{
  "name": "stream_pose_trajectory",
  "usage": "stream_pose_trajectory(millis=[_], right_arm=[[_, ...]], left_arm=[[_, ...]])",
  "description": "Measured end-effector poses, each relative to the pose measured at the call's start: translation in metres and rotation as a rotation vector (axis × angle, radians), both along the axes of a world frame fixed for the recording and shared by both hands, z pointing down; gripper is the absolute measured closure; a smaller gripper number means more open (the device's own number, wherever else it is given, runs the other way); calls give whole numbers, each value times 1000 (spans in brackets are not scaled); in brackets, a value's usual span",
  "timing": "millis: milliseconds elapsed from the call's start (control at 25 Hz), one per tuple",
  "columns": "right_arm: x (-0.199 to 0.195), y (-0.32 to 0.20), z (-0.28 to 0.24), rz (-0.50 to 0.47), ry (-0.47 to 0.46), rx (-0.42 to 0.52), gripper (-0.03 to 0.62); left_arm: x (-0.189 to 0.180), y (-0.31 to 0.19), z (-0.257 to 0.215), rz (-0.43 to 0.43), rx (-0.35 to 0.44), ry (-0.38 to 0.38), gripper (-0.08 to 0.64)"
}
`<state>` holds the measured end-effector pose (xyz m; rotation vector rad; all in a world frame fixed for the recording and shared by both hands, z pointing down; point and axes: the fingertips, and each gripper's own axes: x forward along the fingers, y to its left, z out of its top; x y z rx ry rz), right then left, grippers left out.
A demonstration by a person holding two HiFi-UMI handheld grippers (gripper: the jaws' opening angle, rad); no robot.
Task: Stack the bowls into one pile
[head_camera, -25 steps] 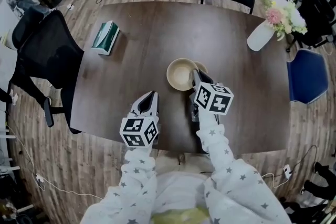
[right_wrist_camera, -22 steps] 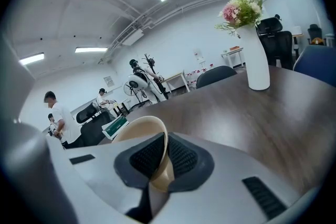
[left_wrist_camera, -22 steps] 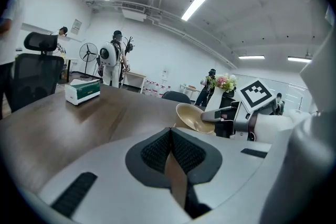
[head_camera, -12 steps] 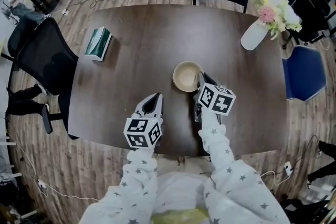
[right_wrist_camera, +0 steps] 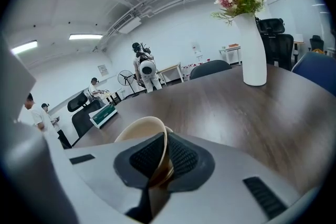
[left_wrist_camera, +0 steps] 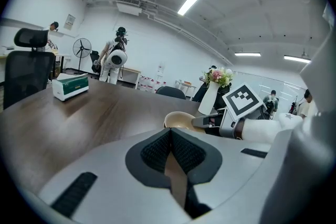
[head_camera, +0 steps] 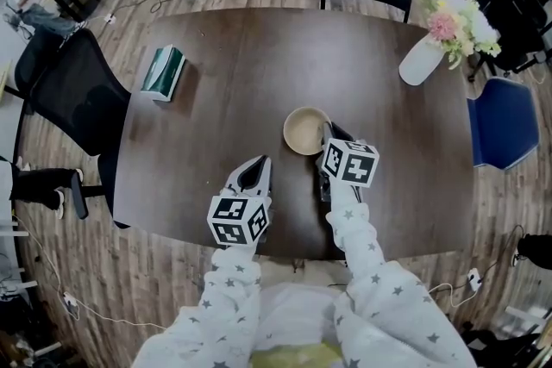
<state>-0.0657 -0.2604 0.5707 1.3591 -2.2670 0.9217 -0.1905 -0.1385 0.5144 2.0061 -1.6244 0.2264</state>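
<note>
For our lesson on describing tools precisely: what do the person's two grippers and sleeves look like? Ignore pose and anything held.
The left gripper and right gripper have smooth light grey shells, and their dark rubber pads have a cross-hatched texture. Each carries a white cube printed with black square markers. The sleeves are pale fabric dotted with small dark stars.

Bowl (head_camera: 304, 131) in right gripper (head_camera: 328, 132): a second ago it sits offset left of the second bowl (right_wrist_camera: 168, 129), whose rim pokes out at the right. Now it lies squarely over it, one round outline from above. Right gripper is lower. A person's legs (head_camera: 39, 185) now show beside the black chair (head_camera: 82, 112).
</note>
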Motion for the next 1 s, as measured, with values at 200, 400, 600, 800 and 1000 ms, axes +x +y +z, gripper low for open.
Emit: stream_pose_trajectory(millis=[200, 400, 600, 800, 1000], right_arm=[[-1, -2, 4, -5, 37, 4, 554], [-8, -1, 3, -66, 73, 33, 554], [-12, 3, 0, -122, 100, 63, 493], [-11, 4, -7, -136, 111, 102, 442], [-4, 6, -13, -138, 93, 110, 439]], left_arm=[[-1, -1, 1, -1, -3, 1, 534], [0, -3, -1, 2, 0, 2, 534], [3, -4, -4, 8, 7, 3, 534], [6, -7, -8, 15, 19, 1, 534], [7, -8, -13, 16, 34, -3, 534]])
